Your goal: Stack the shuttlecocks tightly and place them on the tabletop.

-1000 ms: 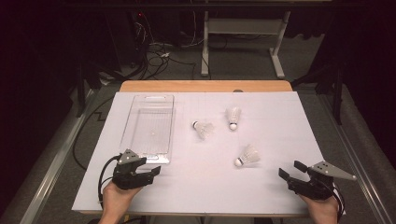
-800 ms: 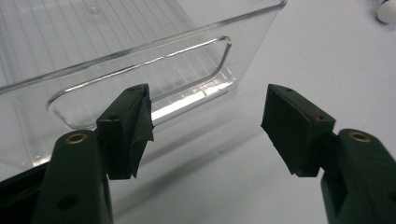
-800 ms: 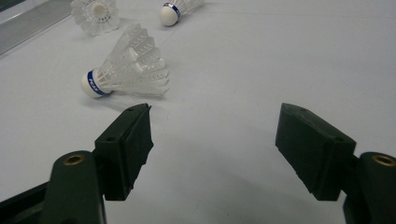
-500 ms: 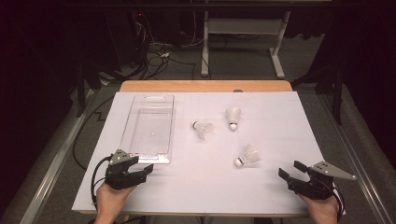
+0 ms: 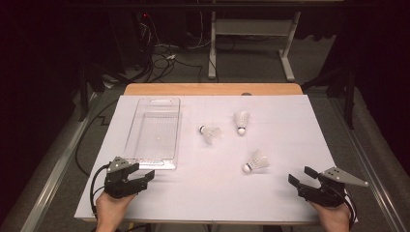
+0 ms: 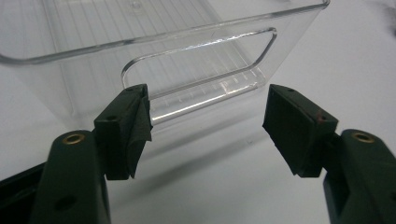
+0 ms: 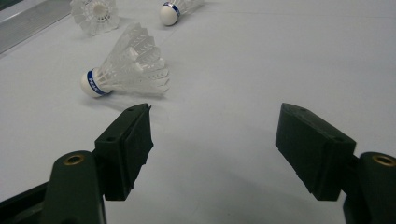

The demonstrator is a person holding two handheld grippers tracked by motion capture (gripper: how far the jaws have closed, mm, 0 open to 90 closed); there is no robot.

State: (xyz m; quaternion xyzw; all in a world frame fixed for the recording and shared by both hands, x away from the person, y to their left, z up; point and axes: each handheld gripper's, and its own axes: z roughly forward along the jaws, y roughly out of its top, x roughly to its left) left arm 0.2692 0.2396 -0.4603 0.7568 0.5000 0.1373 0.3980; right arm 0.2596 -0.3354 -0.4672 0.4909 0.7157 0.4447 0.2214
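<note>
My left gripper moved back from the clear bin; both jaws wide open, empty, shuttlecock still waiting

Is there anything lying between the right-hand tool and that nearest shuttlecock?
Nothing visible does. The right tool sits open near the table's front edge, and bare white table lies between it and the nearest shuttlecock. The other two shuttlecocks lie farther back.

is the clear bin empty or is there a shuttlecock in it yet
Empty. The clear bin shows only its ribbed bottom in the high view, and all three shuttlecocks lie on the white table cover outside it.
</note>
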